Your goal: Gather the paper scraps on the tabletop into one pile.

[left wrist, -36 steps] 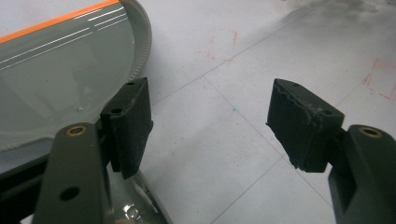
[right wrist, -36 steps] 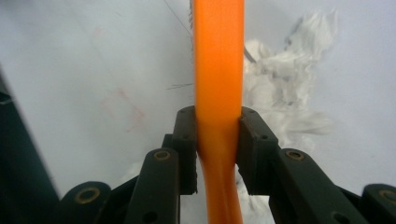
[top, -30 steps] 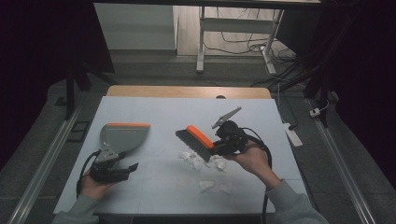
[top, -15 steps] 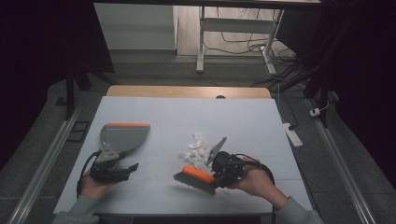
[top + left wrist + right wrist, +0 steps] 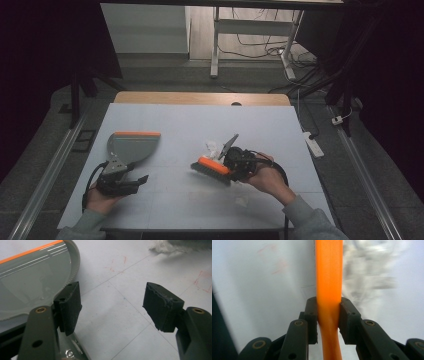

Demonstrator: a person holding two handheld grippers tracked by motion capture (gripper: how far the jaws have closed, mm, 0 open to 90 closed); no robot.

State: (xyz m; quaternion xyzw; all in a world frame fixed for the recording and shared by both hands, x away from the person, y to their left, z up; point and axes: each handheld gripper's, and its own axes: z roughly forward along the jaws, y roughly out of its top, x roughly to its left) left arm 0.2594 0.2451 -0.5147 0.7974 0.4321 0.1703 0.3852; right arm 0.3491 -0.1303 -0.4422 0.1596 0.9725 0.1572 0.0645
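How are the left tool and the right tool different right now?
The left tool is open, its jaws wide apart with bare table between them; the right tool is shut on the orange brush handle. The left tool rests next to the grey dustpan without gripping it; the right tool holds the brush beside the white scraps. Both are hand-held, with black jaws.

Beyond the worktop point(image 5: 165, 117), a white power strip point(image 5: 313, 144) lies on the floor just off its right edge, and cables point(image 5: 260, 50) tangle around desk legs point(image 5: 215, 42) behind it.
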